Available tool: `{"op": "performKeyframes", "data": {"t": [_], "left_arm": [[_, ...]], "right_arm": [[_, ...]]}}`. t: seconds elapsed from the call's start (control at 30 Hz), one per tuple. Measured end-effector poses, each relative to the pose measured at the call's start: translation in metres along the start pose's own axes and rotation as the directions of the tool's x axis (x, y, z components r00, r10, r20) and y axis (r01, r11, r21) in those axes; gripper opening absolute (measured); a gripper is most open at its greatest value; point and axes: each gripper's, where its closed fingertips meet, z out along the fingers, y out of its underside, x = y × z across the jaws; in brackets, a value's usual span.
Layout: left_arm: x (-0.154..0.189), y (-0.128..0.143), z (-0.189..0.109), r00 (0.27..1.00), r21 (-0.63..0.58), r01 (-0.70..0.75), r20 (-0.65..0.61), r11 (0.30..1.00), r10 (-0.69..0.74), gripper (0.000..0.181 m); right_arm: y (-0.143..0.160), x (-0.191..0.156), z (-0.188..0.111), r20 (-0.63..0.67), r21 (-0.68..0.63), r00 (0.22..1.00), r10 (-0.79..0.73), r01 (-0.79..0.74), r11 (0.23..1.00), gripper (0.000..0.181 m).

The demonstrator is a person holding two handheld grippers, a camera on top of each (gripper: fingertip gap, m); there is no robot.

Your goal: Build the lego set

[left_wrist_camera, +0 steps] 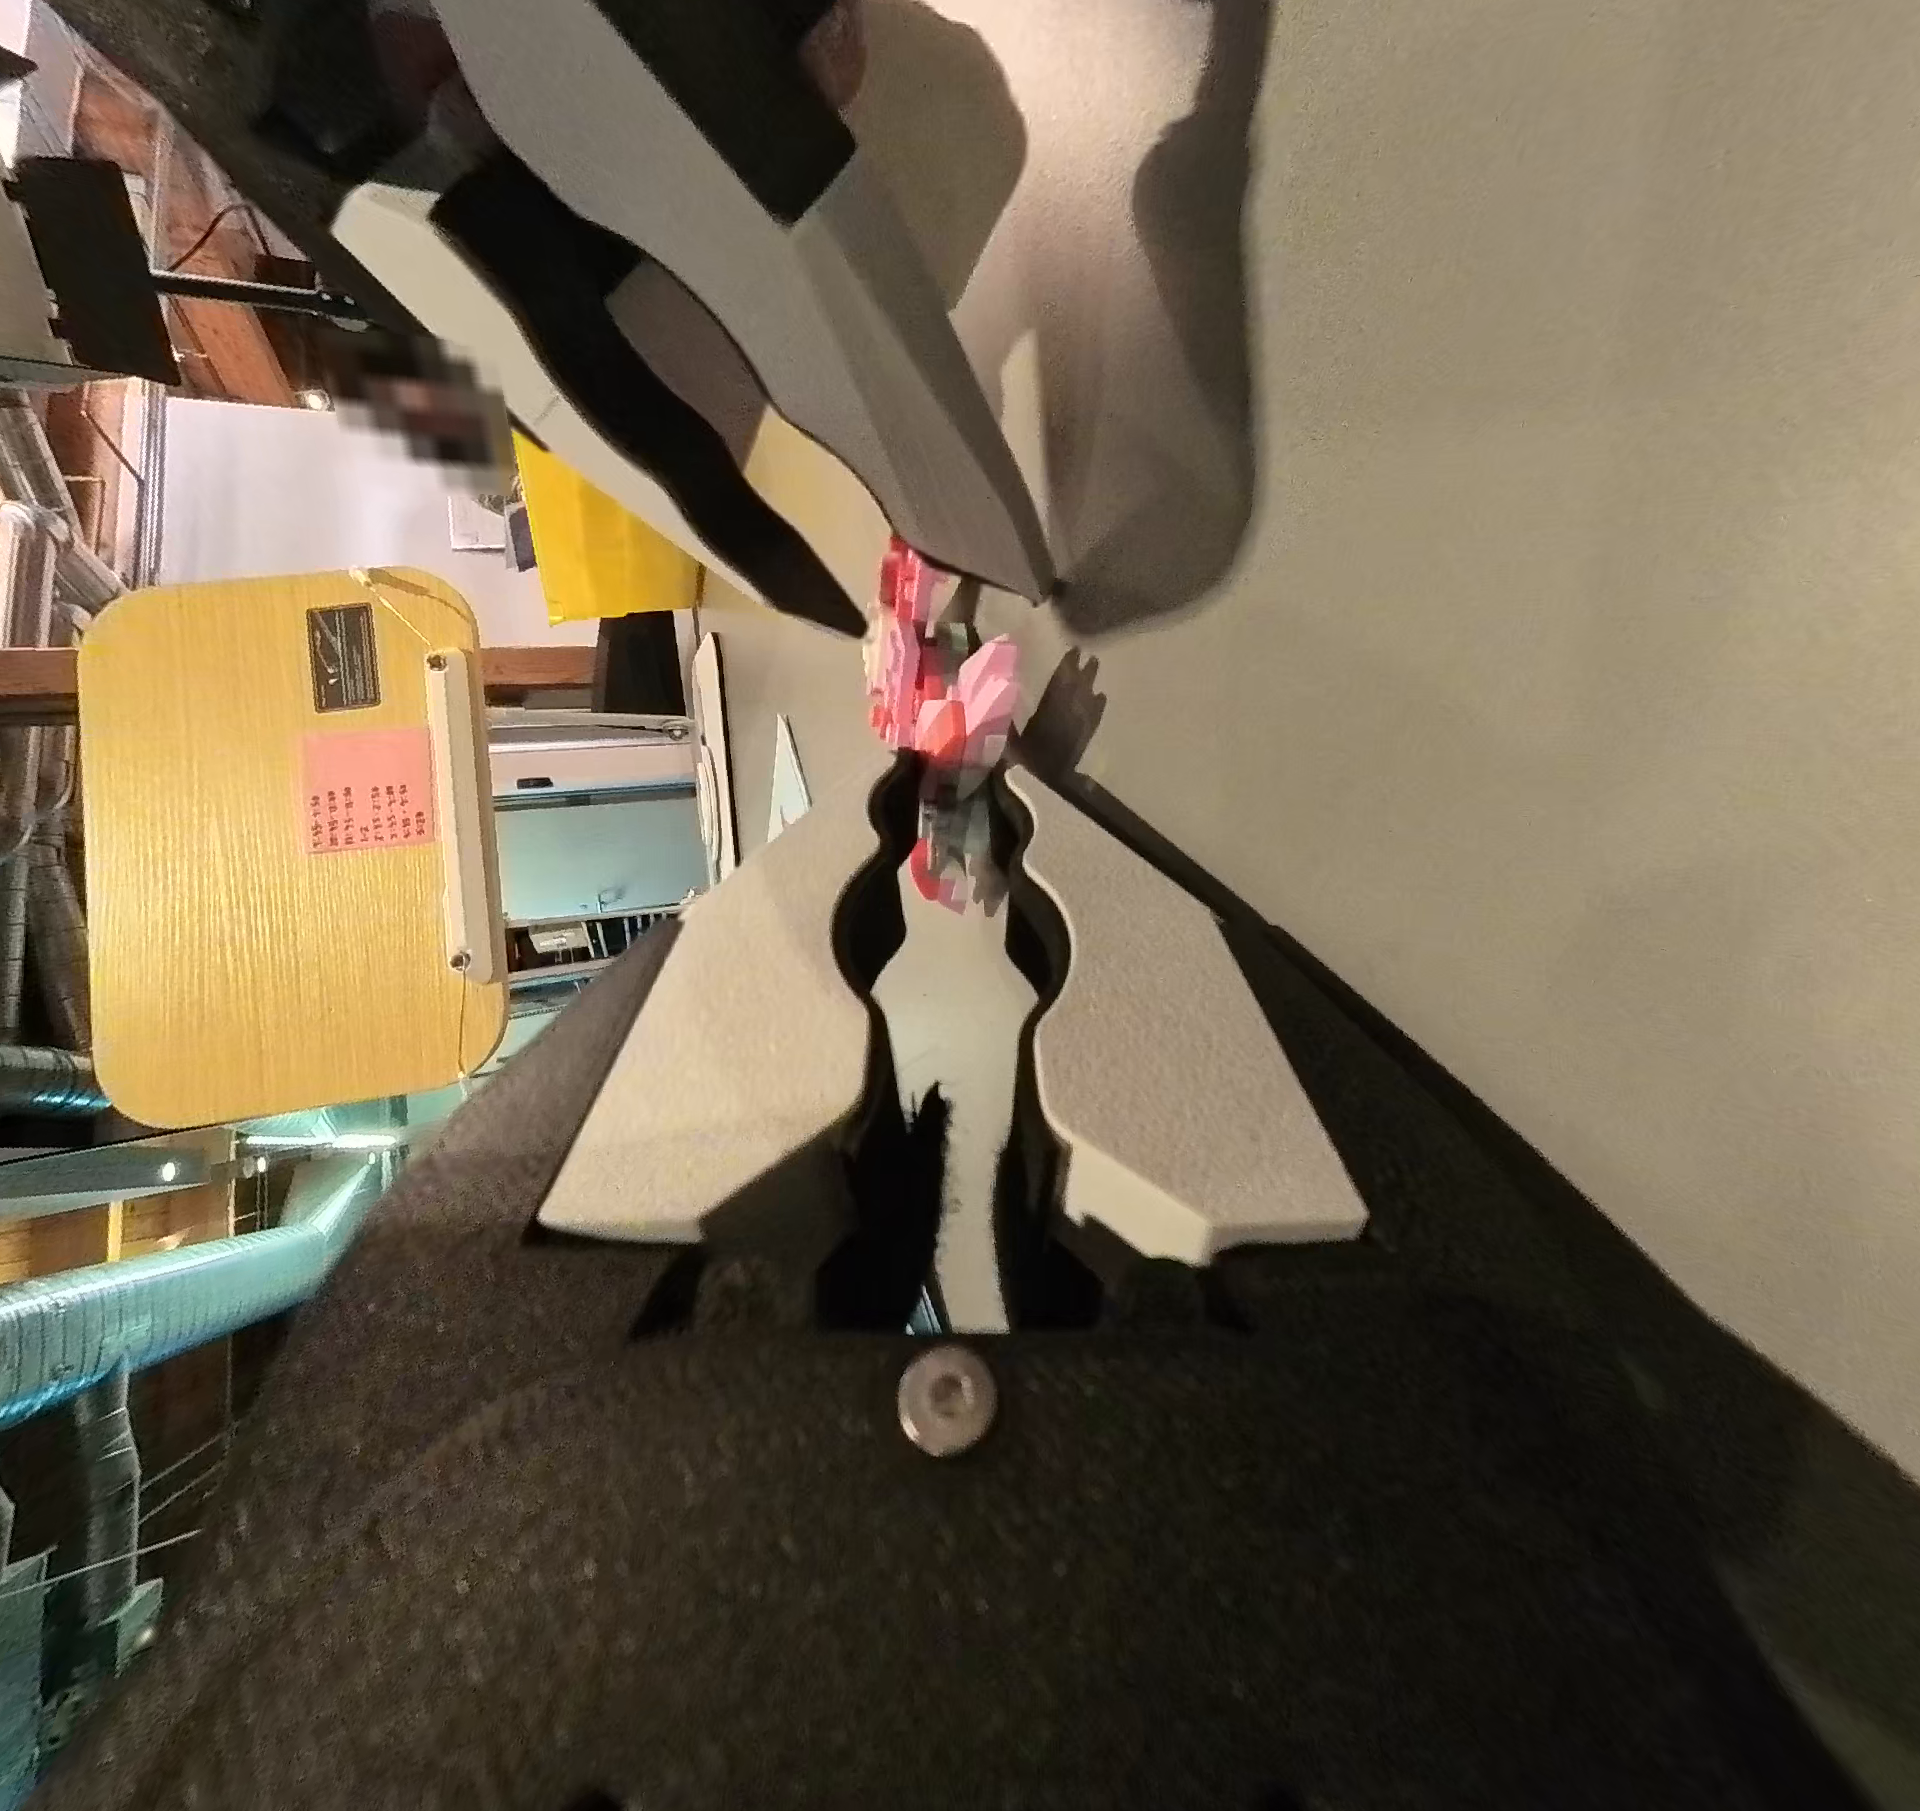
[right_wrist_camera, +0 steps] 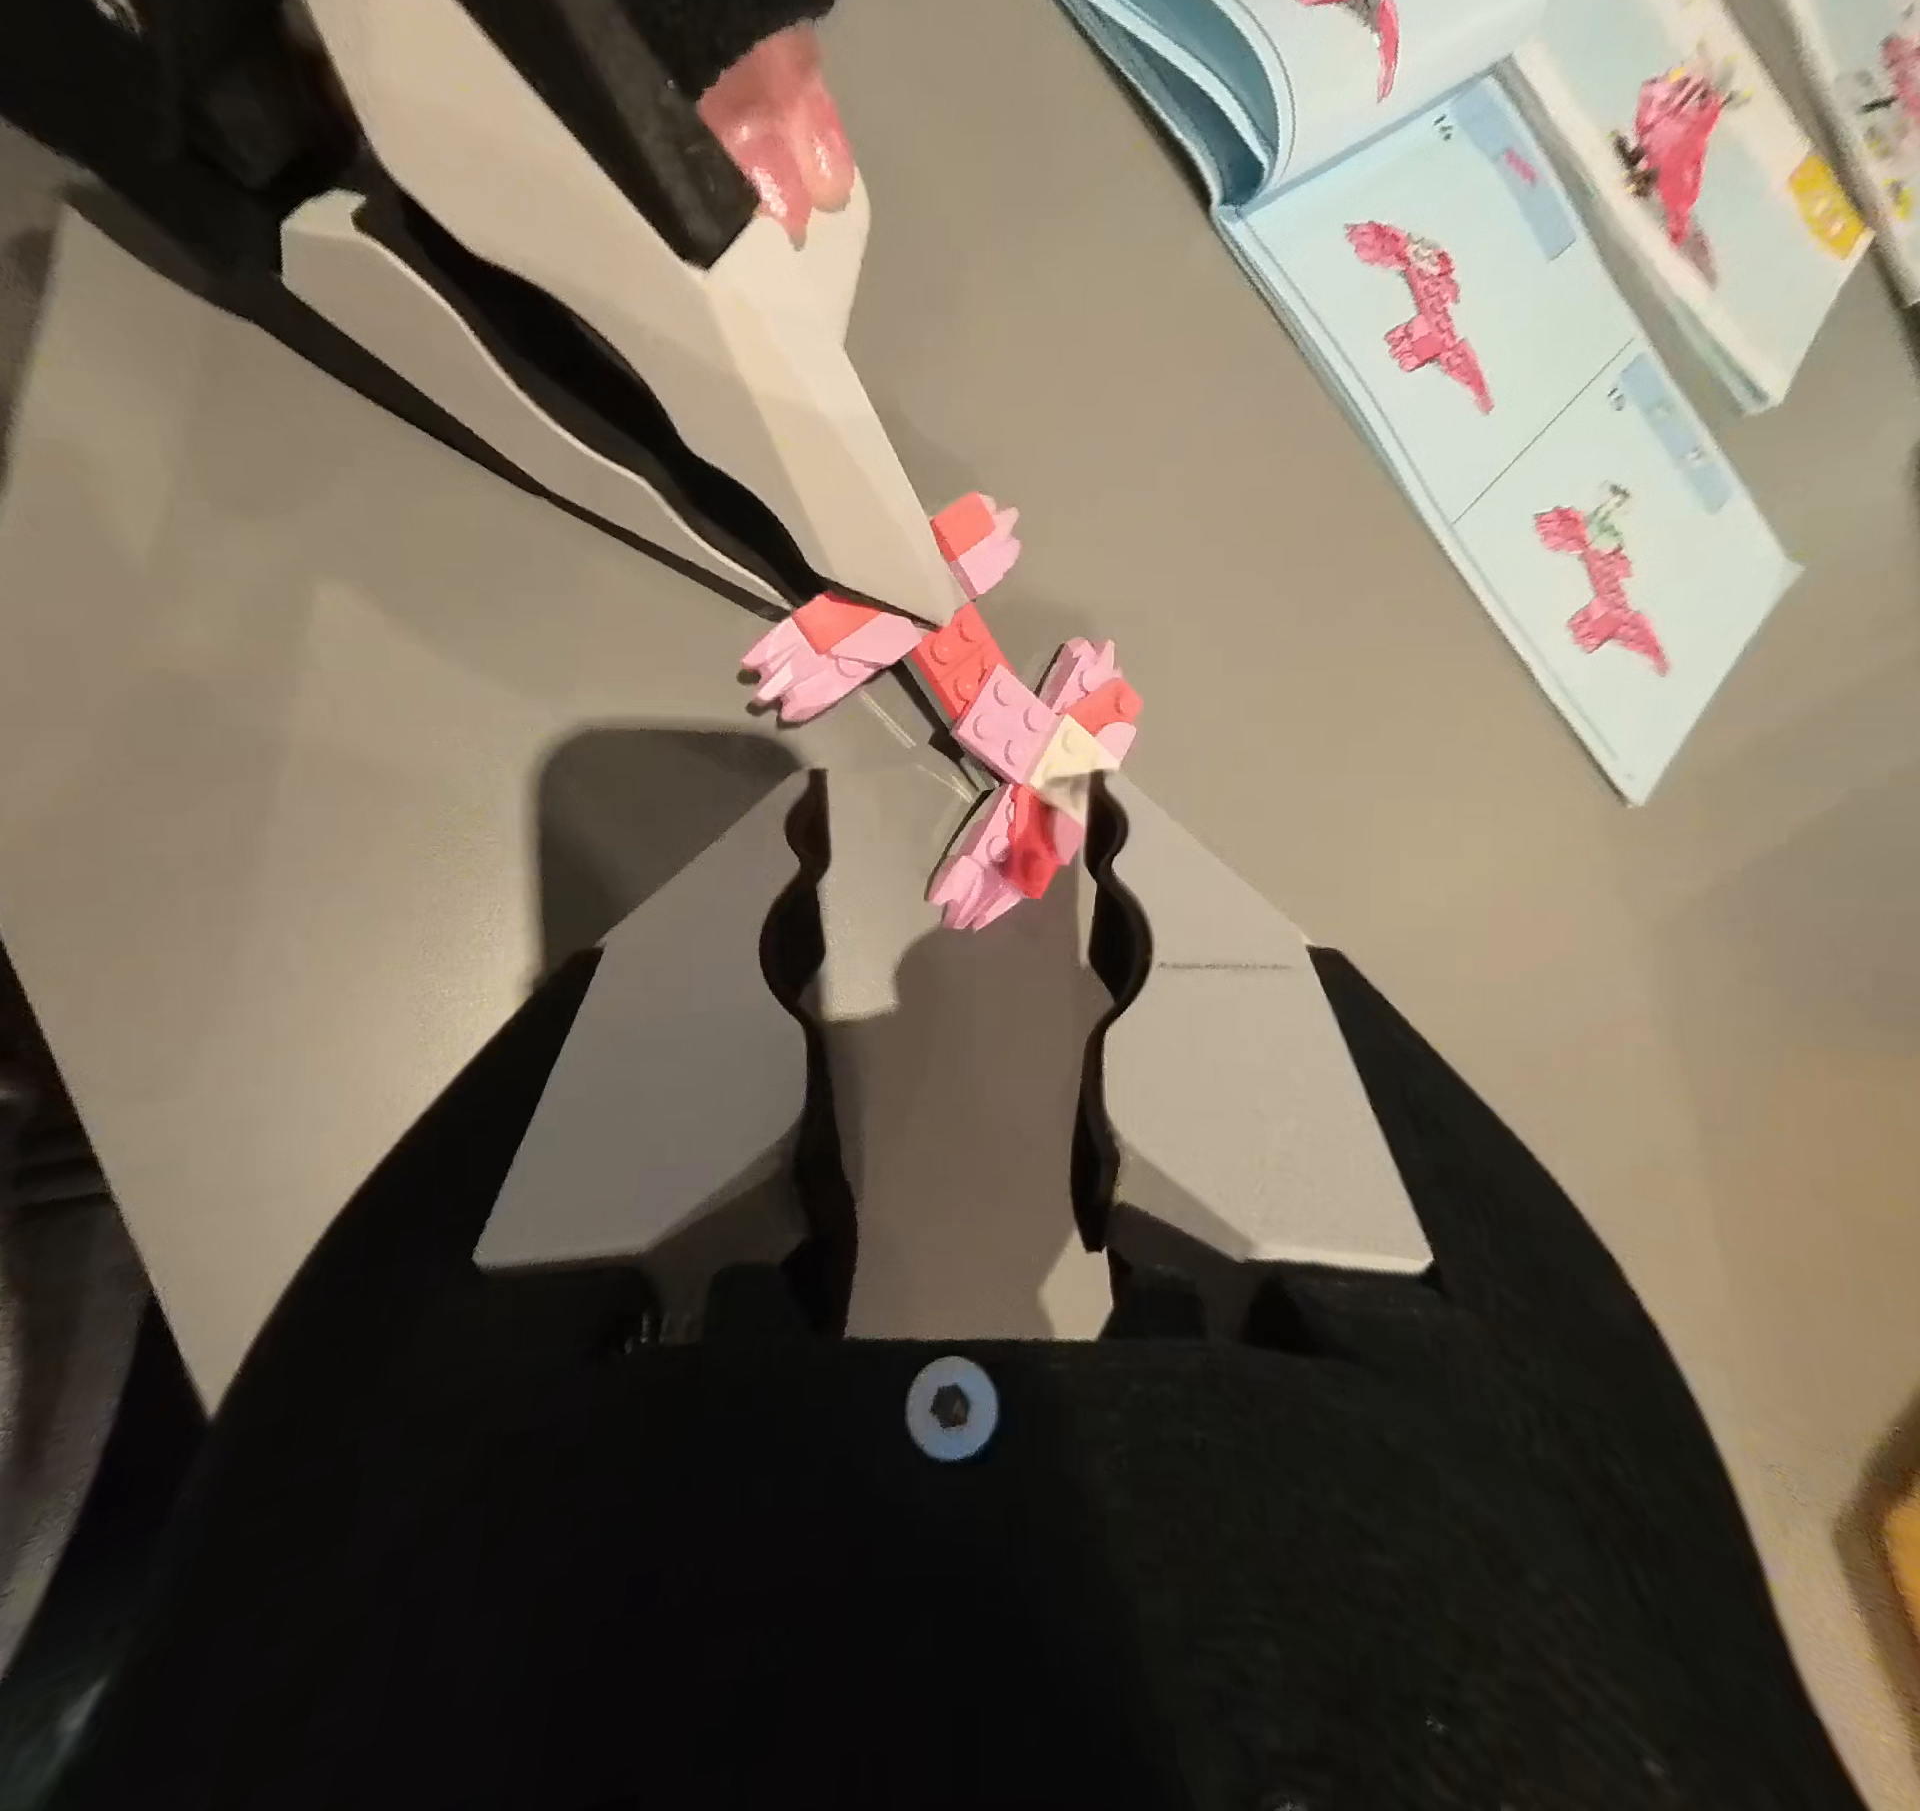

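Observation:
A small pink and coral lego model (right_wrist_camera: 987, 712) with feathery light-pink ends and one white piece is held above the grey table (right_wrist_camera: 1351, 930). My left gripper (left_wrist_camera: 954, 790) is shut on the model (left_wrist_camera: 961, 722); in the right wrist view the left gripper (right_wrist_camera: 904, 608) comes in from the upper left and pinches the model's coral stem. My right gripper (right_wrist_camera: 966, 790) is open, its tips on either side of the model's near end, the right tip close to the white piece. In the left wrist view the right gripper (left_wrist_camera: 956, 608) reaches in from above.
An open light-blue instruction booklet (right_wrist_camera: 1507, 411) lies on the table at the upper right. A hand in a black sleeve (right_wrist_camera: 779, 151) holds the left gripper. A yellow wooden board (left_wrist_camera: 281, 826) and shelving stand beyond the table edge. My left and right fingertips are right by each other.

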Motion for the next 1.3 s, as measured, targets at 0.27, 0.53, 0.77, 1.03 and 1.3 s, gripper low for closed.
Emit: {"op": "performKeyframes", "data": {"t": [0.27,0.53,0.77,1.03,1.3], "left_arm": [[-0.005,-0.001,0.002,0.999,-0.056,0.035,0.027,0.998,-0.033,0.013],[-0.008,0.0,0.002,0.993,-0.038,0.121,0.013,0.992,-0.121,0.013],[-0.011,0.001,0.003,0.984,-0.023,0.177,-0.017,0.984,-0.177,0.013],[-0.011,-0.001,0.002,0.969,-0.016,0.235,-0.07,0.972,-0.236,0.013],[-0.021,-0.005,0.0,0.93,0.028,0.361,-0.089,0.932,-0.357,0.013]], "right_arm": [[0.0,-0.002,0.002,0.028,0.003,0.997,0.077,-0.078,0.997,0.053],[0.001,0.0,0.002,0.074,0.001,0.995,0.066,-0.066,0.998,0.052],[0.002,-0.003,0.001,0.154,0.003,0.988,-0.008,0.007,1.0,0.061],[0.003,-0.014,-0.004,0.252,0.032,0.966,-0.057,0.05,0.998,0.08],[0.0,0.006,0.002,0.093,0.068,0.992,-0.085,0.079,0.995,0.053]]}}
